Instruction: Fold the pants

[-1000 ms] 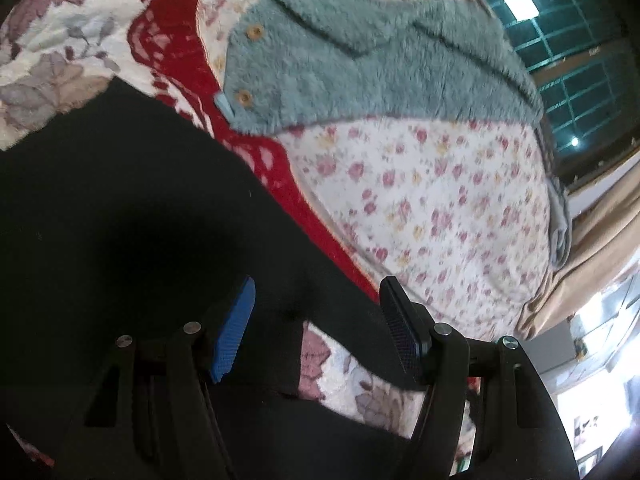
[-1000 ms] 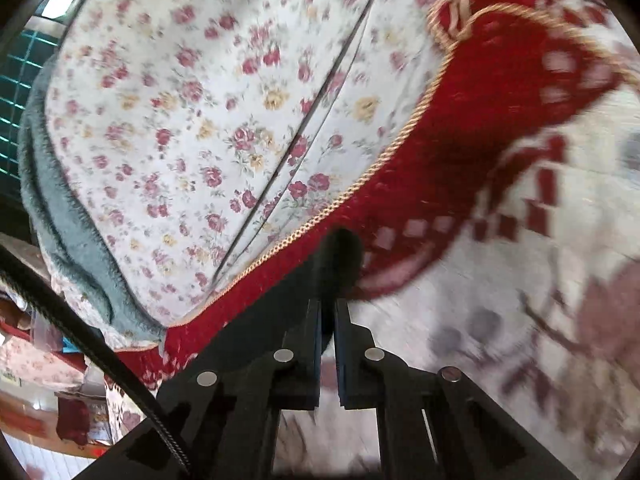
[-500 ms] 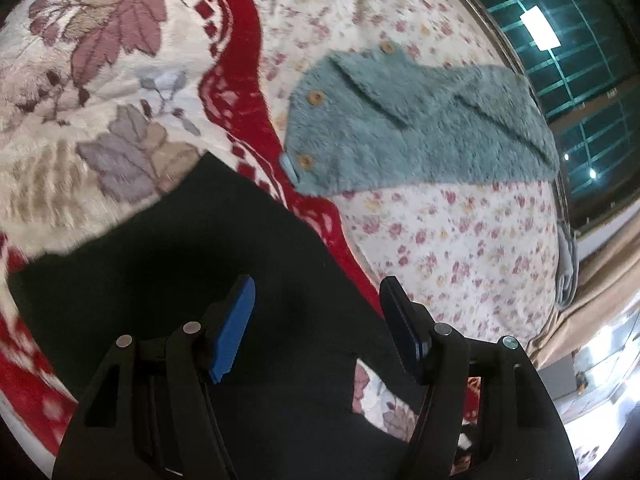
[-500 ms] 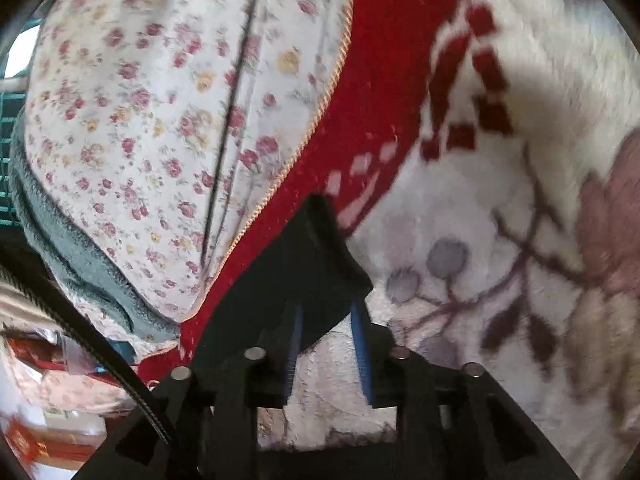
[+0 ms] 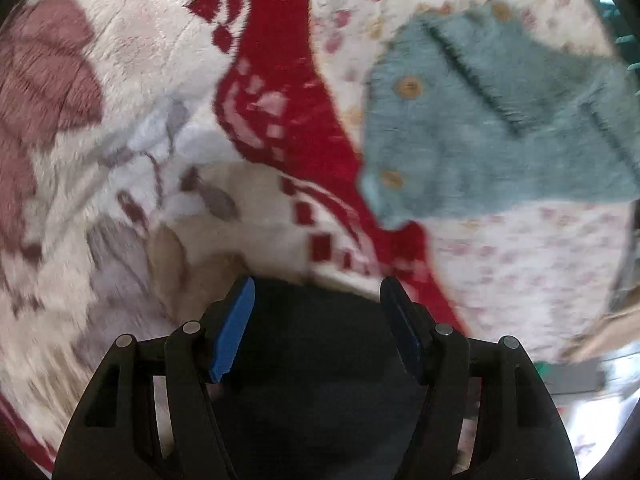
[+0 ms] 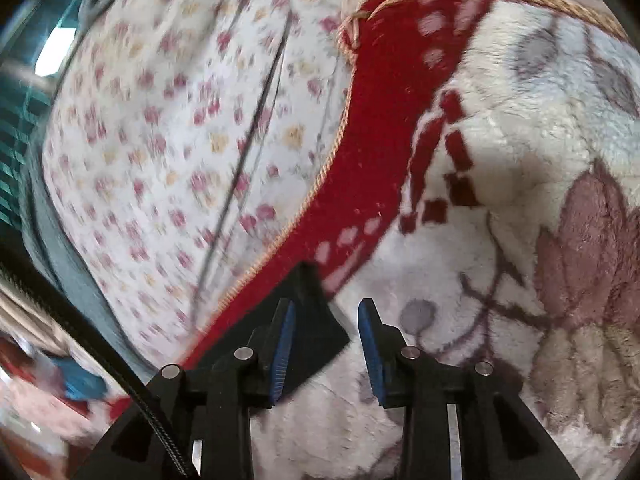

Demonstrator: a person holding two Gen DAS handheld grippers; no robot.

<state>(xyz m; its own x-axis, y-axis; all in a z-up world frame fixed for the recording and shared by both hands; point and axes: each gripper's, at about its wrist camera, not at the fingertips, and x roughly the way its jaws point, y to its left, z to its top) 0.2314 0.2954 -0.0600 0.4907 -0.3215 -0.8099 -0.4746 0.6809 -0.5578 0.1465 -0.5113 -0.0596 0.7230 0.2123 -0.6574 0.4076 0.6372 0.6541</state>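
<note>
The black pants (image 5: 320, 360) lie on a plush floral blanket. In the left wrist view they fill the space between and below my fingers. My left gripper (image 5: 318, 304) is open, with the pants' edge under it. In the right wrist view a corner of the pants (image 6: 312, 320) lies flat beside the left finger. My right gripper (image 6: 326, 324) is open and holds nothing; its blue pads stand apart over the blanket.
The white, red and brown plush blanket (image 5: 120, 120) lies over a floral sheet (image 6: 160, 140). A teal fuzzy garment with wooden buttons (image 5: 480, 120) lies on the sheet at the far right. A gold cord (image 6: 328, 168) edges the blanket's red border.
My right gripper has opened and let go of the pants corner. My left gripper has drawn back, so less of the pants and more of the blanket shows.
</note>
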